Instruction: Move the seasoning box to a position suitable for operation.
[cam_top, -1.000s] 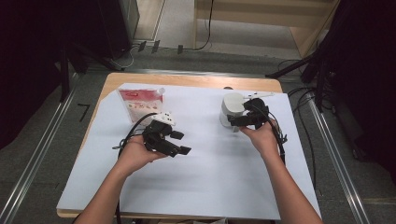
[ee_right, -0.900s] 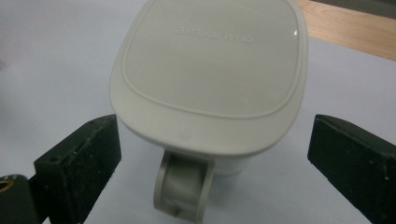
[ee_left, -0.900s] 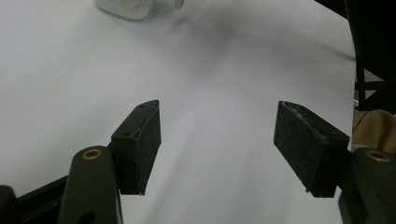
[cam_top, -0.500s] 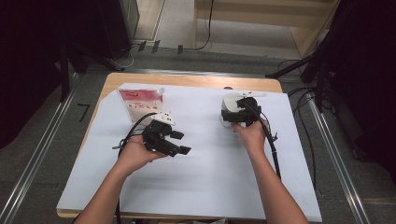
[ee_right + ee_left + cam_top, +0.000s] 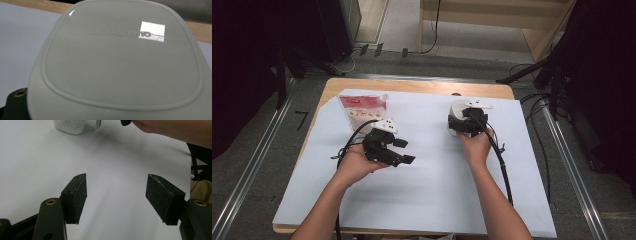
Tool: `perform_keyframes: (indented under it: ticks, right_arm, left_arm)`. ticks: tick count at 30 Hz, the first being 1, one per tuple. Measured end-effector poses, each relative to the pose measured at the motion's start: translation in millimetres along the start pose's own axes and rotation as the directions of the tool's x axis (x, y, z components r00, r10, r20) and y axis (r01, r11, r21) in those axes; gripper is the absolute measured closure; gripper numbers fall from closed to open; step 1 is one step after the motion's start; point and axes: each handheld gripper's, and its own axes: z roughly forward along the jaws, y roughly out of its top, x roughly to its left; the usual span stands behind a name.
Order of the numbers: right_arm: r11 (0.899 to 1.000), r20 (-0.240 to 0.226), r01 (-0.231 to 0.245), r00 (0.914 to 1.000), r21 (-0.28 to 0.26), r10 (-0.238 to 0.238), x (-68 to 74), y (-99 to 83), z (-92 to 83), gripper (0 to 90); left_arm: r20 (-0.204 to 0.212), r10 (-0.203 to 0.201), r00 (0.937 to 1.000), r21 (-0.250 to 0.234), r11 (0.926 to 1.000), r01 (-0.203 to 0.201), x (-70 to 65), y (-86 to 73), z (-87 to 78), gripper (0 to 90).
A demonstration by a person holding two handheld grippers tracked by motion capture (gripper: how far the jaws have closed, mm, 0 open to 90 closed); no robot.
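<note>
2 tongs at work over a white-covered counter [image 5: 422, 190]. Left tongs [image 5: 399, 151] held wide apart and empty, pads [image 5: 77, 197] hanging above bare sheet. Right tongs [image 5: 464, 125] brought up against a jar [image 5: 458, 117] standing upright at the counter's far right; own jaws hidden there, so grip impossible to tell. Seen from the right gripper view as a smooth grey lid [image 5: 120, 62], glossy, embossed with lettering. Seen from the left gripper view [image 5: 72, 125] as a clear body with white grains inside. Likely rigid and of moderate weight, lid and walls probably slick, clear body perhaps breakable if dropped. Best taken across the body below the lid, squarely and firmly, kept upright. Red-and-white pouch [image 5: 362, 107] standing well apart at far left.
</note>
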Motion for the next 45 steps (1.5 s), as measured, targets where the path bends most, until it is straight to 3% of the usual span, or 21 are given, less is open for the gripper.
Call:
perform_keyframes:
  ticks: [10, 24, 28, 35, 39, 43, 45]
  right_arm:
    - [1.000, -0.010, -0.005, 0.9999, -0.003, 0.005, -3.2, 0.6, -1.2, 14.8]
    - [0.997, -0.046, 0.075, 0.9960, -0.015, -0.076, 9.3, 5.6, -14.7, 15.1]
    - [0.993, -0.084, 0.119, 0.9891, -0.025, -0.121, 10.9, 10.2, -27.2, 15.1]
    - [0.989, -0.158, 0.143, 0.9764, -0.037, -0.147, 13.7, 14.4, -51.8, 15.3]
    - [0.981, -0.200, 0.182, 0.9609, -0.065, -0.192, 17.9, 13.2, -70.4, 15.4]
    - [0.981, -0.237, 0.179, 0.9527, -0.070, -0.191, 20.0, 9.8, -77.9, 15.4]
    - [0.977, -0.248, 0.201, 0.9448, -0.076, -0.214, 22.8, 5.9, -82.5, 15.4]
  left_arm:
    - [0.000, -0.009, 1.0000, 0.004, 1.0000, 0.009, 1.2, -0.9, -0.4, 34.6]
    - [0.013, -0.016, 0.9998, 0.011, 0.9998, 0.016, 4.8, -3.2, -0.2, 34.9]
    - [-0.001, -0.007, 1.0000, -0.002, 1.0000, 0.007, 6.1, -3.9, -0.6, 34.6]
    - [-0.006, -0.011, 0.9999, 0.005, 0.9999, 0.011, 5.4, -4.7, 1.0, 34.6]
    - [-0.012, -0.006, 0.9999, 0.007, 1.0000, 0.006, 6.1, -4.7, 1.7, 34.6]
    - [-0.014, -0.004, 0.9999, 0.010, 0.9999, 0.004, 6.7, -4.9, 2.4, 34.6]
    - [-0.014, -0.002, 0.9999, 0.015, 0.9999, 0.003, 6.6, -5.2, 2.5, 34.6]
